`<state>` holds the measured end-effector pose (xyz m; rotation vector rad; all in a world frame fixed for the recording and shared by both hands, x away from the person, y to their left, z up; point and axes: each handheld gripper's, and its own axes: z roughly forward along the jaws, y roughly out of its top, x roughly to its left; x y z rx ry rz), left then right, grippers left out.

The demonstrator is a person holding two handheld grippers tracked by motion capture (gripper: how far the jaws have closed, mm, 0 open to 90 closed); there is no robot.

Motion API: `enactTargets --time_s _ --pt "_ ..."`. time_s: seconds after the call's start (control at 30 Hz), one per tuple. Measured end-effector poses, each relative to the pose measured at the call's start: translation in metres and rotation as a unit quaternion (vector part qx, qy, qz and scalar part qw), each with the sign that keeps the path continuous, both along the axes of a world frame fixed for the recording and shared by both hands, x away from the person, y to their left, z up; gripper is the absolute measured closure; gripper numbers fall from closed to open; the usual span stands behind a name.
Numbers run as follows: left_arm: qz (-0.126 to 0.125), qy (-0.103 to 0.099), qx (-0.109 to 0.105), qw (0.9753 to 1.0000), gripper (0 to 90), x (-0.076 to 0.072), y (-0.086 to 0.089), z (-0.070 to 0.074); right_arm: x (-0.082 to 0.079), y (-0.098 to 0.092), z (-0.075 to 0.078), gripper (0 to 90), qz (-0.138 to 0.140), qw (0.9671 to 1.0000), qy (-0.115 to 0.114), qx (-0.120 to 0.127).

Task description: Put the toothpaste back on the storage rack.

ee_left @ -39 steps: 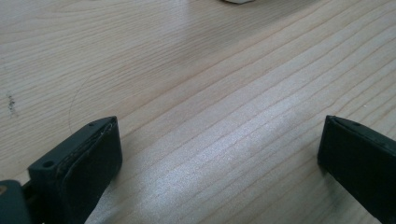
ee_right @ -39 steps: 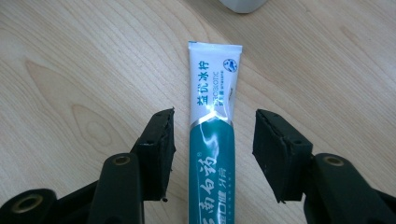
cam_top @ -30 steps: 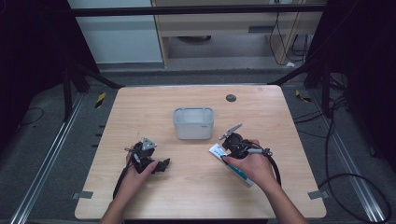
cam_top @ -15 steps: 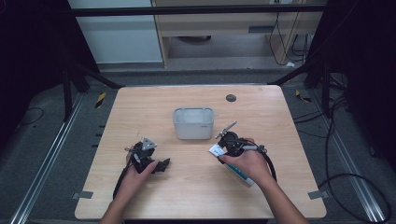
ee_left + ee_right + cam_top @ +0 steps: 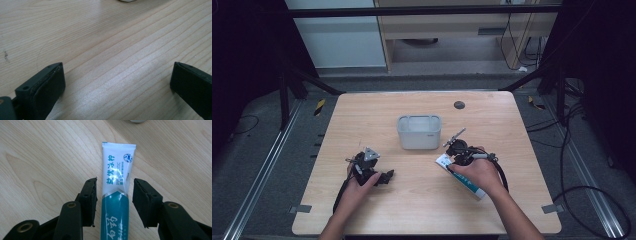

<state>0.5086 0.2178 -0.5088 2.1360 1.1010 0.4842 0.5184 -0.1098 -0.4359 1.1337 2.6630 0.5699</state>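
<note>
A white and teal toothpaste tube (image 5: pixel 116 195) lies flat on the wooden table, its crimped end pointing away from the right gripper's camera. My right gripper (image 5: pixel 115 187) straddles the tube, one black jaw on each side with a thin gap at both, so it is open around it. In the high view the tube (image 5: pixel 473 188) lies right of centre, partly under the right hand, with the right gripper (image 5: pixel 453 162) over its upper end. My left gripper (image 5: pixel 386 176) rests low at the front left, its jaws wide open over bare wood (image 5: pixel 117 75).
A pale grey rectangular bin (image 5: pixel 419 131) stands in the middle of the table (image 5: pixel 362 115), just beyond both grippers. A small dark round spot (image 5: pixel 458 104) lies near the far edge. The floor around holds rails and cables.
The right gripper has shifted slightly left along the tube and settled with its jaws on either side of it. The left gripper has not moved.
</note>
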Motion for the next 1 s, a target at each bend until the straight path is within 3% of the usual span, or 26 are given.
enactTargets --time_s 1.0 --pt "-0.001 0.000 0.000 1.0000 0.0 0.000 0.000 0.000 0.010 0.001 -0.025 49.6 -0.020 0.9992 0.031 -0.014"
